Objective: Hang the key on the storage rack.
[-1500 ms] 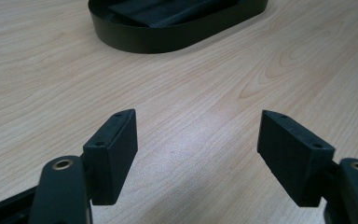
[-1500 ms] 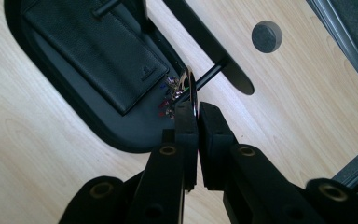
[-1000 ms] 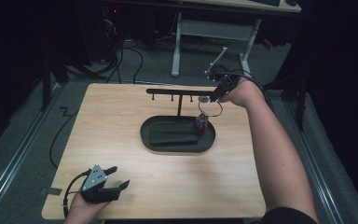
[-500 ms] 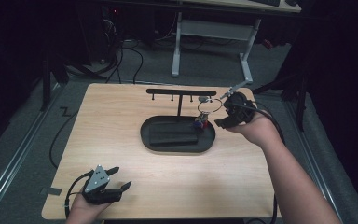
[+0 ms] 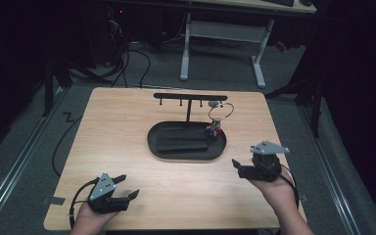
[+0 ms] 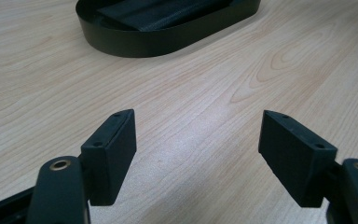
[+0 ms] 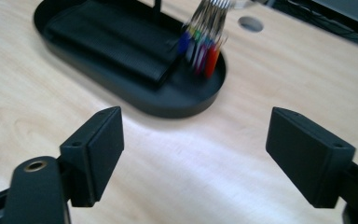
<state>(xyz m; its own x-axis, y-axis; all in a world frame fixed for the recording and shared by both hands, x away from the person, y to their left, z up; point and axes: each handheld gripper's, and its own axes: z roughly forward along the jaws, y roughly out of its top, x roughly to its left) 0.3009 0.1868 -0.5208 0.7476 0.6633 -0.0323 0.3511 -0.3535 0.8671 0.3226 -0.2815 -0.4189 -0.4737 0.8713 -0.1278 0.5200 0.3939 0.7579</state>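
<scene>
A black T-shaped hook rack stands at the back of an oval black tray. A key ring hangs from the rack's right hook, with its coloured tags dangling over the tray's right end. A flat black wallet lies in the tray. My right gripper hovers right of the tray. Its jaws have just been opening, stand wide in the right gripper view, and hold nothing. The tags look blurred ahead of it. Near the front left edge my left gripper is open and empty.
The wooden table has bare room left of and in front of the tray. Behind it stand the white legs of a desk. Cables lie on the grey floor, and one trails off the table's left side.
My right gripper let go of the key ring at the rack, opened, and drew back toward the front right of the table. The key ring now hangs from the hook. The left gripper stayed put.
</scene>
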